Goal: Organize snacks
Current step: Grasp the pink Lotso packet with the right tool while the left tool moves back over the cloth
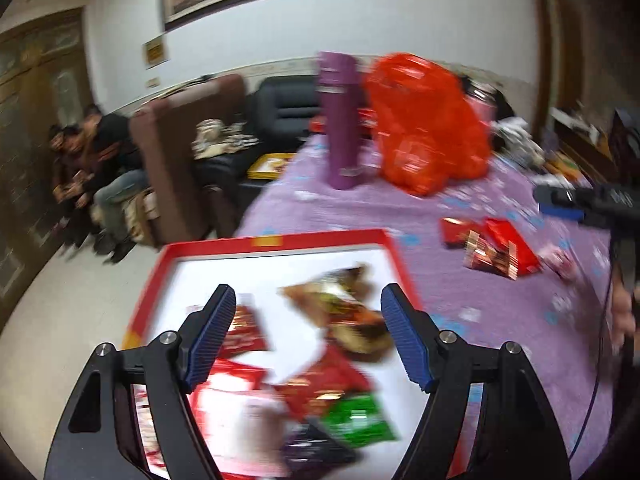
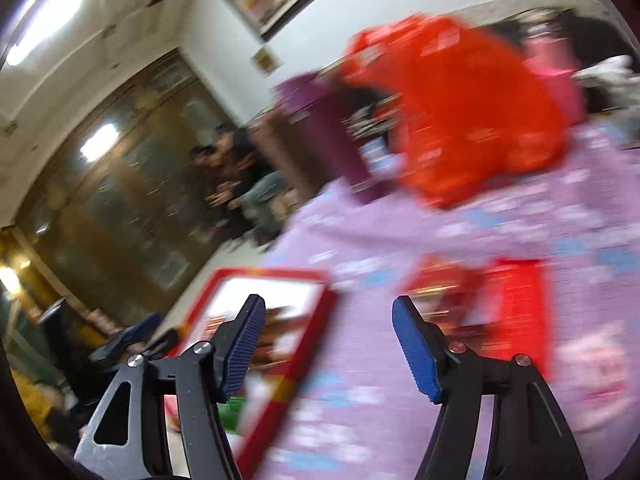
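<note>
The bench (image 1: 500, 320), under a purple patterned cloth, carried everything. At its far edge sat a bulging orange-red plastic bag (image 1: 428, 120) with a tall purple flask (image 1: 340, 120) upright just beside it. At the near left edge lay the red-rimmed tray (image 1: 280, 240), white inside, already holding a loose heap of snack packets (image 1: 340, 312) in brown, red and green. On the cloth to the right of the tray, apart from it, lay two red snack packets (image 1: 492, 248) touching one another, with a small pink-and-white packet (image 2: 600, 364) near them toward the right edge. The left hand-held gripper (image 1: 308, 336) hovered over the tray, spread wide and holding nothing. The right hand-held gripper (image 2: 328, 344), tilted and blurred, was likewise wide open and empty above the cloth between tray and red packets. Those packets lay ahead and slightly right of it, so the right hand looked the nearer one for fetching them; their long axis could not be told through the blur.
</note>
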### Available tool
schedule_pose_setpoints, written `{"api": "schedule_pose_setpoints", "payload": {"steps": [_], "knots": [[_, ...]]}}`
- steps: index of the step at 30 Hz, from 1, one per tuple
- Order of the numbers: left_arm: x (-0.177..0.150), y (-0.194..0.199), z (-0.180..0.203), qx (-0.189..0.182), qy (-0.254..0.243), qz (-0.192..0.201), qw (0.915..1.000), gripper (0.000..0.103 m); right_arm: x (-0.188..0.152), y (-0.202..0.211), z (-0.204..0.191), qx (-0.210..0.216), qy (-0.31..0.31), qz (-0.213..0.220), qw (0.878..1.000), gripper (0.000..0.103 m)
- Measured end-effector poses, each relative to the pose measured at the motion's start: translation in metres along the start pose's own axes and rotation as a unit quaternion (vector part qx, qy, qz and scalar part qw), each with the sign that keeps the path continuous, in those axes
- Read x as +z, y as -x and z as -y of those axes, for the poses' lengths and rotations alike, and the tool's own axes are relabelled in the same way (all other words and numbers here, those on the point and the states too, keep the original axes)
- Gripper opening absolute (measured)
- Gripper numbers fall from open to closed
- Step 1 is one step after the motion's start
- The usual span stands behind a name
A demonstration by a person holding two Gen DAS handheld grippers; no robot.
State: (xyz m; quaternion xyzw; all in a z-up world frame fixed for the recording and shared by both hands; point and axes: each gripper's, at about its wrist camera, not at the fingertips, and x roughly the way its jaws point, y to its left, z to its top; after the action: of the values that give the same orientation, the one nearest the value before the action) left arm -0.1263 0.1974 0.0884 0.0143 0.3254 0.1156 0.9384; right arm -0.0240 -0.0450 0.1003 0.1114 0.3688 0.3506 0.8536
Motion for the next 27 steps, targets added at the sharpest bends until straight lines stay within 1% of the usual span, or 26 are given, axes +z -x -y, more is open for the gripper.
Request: {"api": "schedule_pose_setpoints", "payload": {"steps": [2,3,5,8,10,11,12,14,15,17,19,20,22,23,25,26,27], "knots": [[0.003,-0.002,0.021,-0.014,-0.023,-0.004,0.9996,0.075,0.001,0.018,0.030,-0.045,-0.008,0.005,0.999,0.071],[0.005,-0.003,0.031,-0.021,-0.034,-0.006,0.9992,0.075,0.004,0.019,0.038,-0.057,-0.010,0.003,0.998,0.072],[0.010,-0.007,0.053,-0.041,-0.060,-0.014,0.9973,0.075,0.003,0.027,0.069,-0.082,-0.018,-0.007,0.996,0.072],[0.020,-0.015,0.076,-0.067,-0.078,-0.028,0.9943,0.075,-0.001,0.039,0.099,-0.079,-0.033,-0.032,0.996,0.072],[0.024,-0.018,0.090,-0.074,-0.085,-0.037,0.9930,0.075,-0.005,0.039,0.112,-0.073,-0.042,-0.040,0.996,0.072],[0.025,-0.019,0.095,-0.077,-0.084,-0.039,0.9927,0.075,-0.006,0.036,0.117,-0.074,-0.046,-0.052,0.995,0.072],[0.025,-0.019,0.100,-0.080,-0.084,-0.041,0.9924,0.075,-0.007,0.033,0.116,-0.079,-0.043,-0.058,0.994,0.072],[0.024,-0.020,0.109,-0.088,-0.085,-0.045,0.9915,0.075,-0.012,0.027,0.110,-0.102,-0.024,-0.065,0.992,0.072],[0.023,-0.023,0.112,-0.090,-0.089,-0.048,0.9909,0.075,-0.012,0.025,0.108,-0.120,-0.010,-0.065,0.991,0.072],[0.023,-0.030,0.123,-0.090,-0.109,-0.052,0.9886,0.075,-0.015,0.022,0.106,-0.133,-0.002,-0.069,0.989,0.072],[0.024,-0.037,0.132,-0.082,-0.131,-0.058,0.9863,0.075,-0.017,0.017,0.107,-0.148,0.000,-0.080,0.986,0.072],[0.026,-0.041,0.136,-0.080,-0.139,-0.063,0.9850,0.075,-0.019,0.014,0.106,-0.159,0.005,-0.087,0.983,0.070],[0.029,-0.045,0.141,-0.090,-0.147,-0.067,0.9828,0.075,-0.021,0.008,0.107,-0.174,0.012,-0.093,0.980,0.070],[0.031,-0.047,0.142,-0.093,-0.148,-0.069,0.9822,0.075,-0.022,0.006,0.106,-0.180,0.015,-0.095,0.979,0.067],[0.036,-0.054,0.147,-0.098,-0.145,-0.072,0.9819,0.075,-0.025,0.000,0.106,-0.200,0.025,-0.103,0.974,0.057],[0.039,-0.059,0.150,-0.104,-0.141,-0.074,0.9817,0.075,-0.027,-0.004,0.106,-0.220,0.033,-0.110,0.969,0.048],[0.041,-0.065,0.152,-0.110,-0.135,-0.080,0.9815,0.075,-0.028,-0.006,0.105,-0.229,0.043,-0.108,0.967,0.045]]}}
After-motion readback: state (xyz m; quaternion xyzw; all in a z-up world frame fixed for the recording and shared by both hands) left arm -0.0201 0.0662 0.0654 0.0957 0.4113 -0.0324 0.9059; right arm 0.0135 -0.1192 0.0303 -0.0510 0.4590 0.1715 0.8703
